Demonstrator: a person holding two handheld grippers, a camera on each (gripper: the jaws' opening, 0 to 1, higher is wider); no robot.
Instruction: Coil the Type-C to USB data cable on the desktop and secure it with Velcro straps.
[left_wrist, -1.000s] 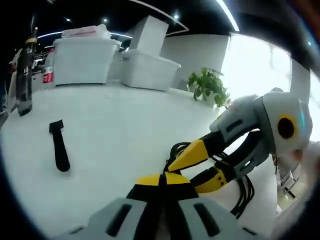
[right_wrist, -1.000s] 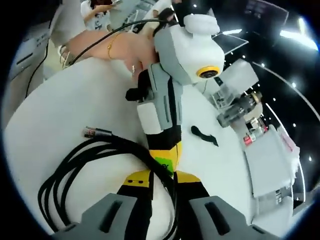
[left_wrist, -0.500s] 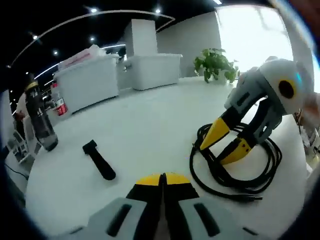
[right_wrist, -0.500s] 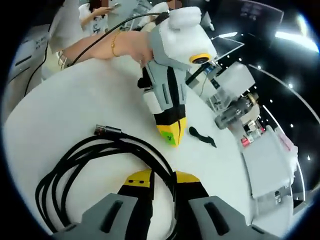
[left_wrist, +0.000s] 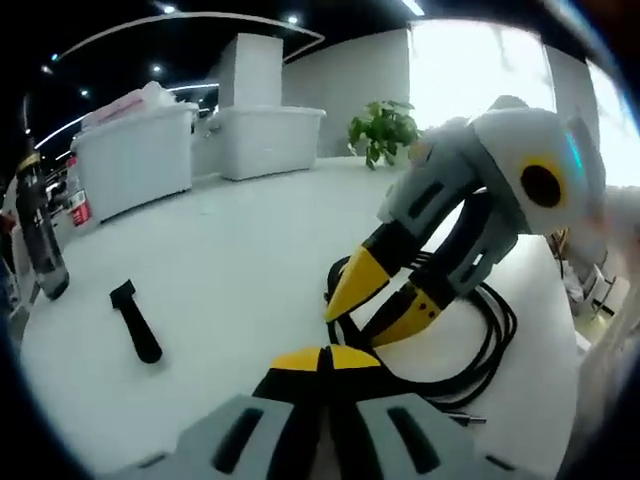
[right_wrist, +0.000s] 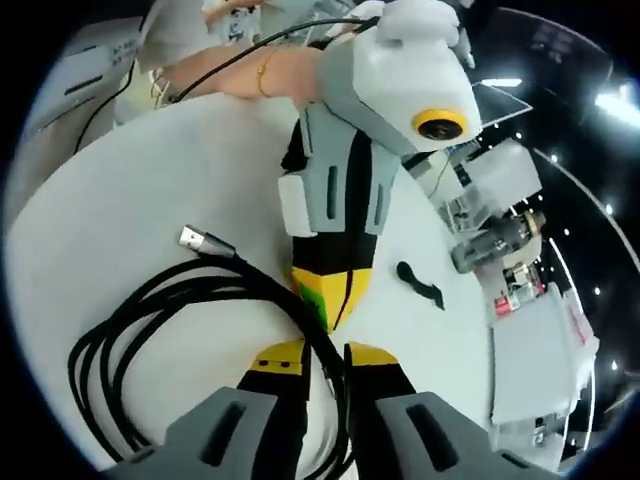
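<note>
Left gripper view has the yellow-tipped grey left gripper (left_wrist: 322, 358) with its jaws pressed together and nothing visibly between them, hovering close to the black braided data cable (left_wrist: 480, 350), which lies coiled in loose loops on the round white table (left_wrist: 230, 270). The right gripper (left_wrist: 372, 300) comes in from the right with its jaws parted a little, straddling the strands at the coil's near edge. Right gripper view shows the same thing from the other side: right gripper (right_wrist: 322, 352) around the strands, silver USB plug (right_wrist: 194, 240) sticking out loose. The black Velcro strap (left_wrist: 135, 321) sits well apart on the table. My take: pinch all the loops together firmly with the right one, don't let the coil spring open, then send the left for the strap.
</note>
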